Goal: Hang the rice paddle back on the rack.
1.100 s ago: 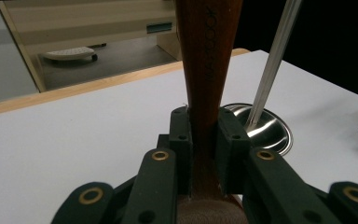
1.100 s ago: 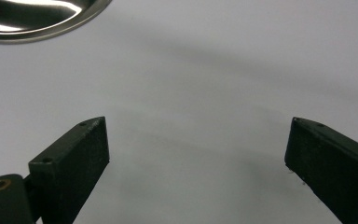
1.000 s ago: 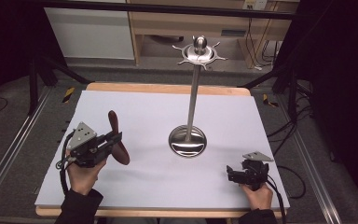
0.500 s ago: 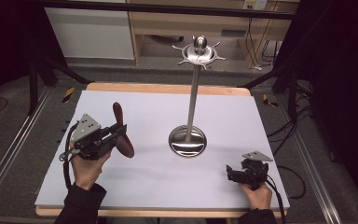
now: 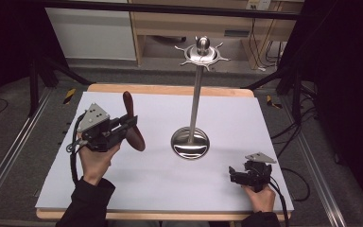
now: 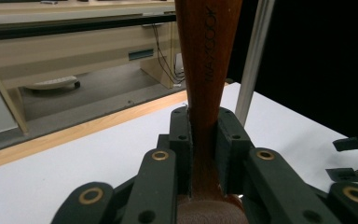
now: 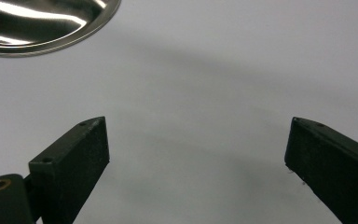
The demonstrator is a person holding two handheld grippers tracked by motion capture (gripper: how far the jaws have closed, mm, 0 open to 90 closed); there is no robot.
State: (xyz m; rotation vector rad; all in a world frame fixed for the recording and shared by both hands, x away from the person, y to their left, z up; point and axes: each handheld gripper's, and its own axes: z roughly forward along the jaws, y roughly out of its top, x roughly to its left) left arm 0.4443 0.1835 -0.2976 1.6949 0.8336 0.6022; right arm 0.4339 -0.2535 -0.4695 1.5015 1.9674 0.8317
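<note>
Dark room, shelving at the back; the wooden table [image 5: 170, 89] carries a white sheet covering most of its top. I see a steel stand [image 5: 194, 104] upright near sheet centre, round base [image 5: 190, 143] on the sheet, spoked crown at the top. L gripper [image 5: 126, 126] sits over the sheet's left part, lifted clear of the surface. Its jaws are clamped on a wooden spoon [image 5: 131, 124]; in the left gripper view both pads press the handle neck [image 6: 204, 140], handle rising upward. R gripper [image 5: 233, 176] is at the sheet's near-right corner, well apart from the stand base. Its jaws are spread wide w/ bare sheet between them, nothing gripped.
</note>
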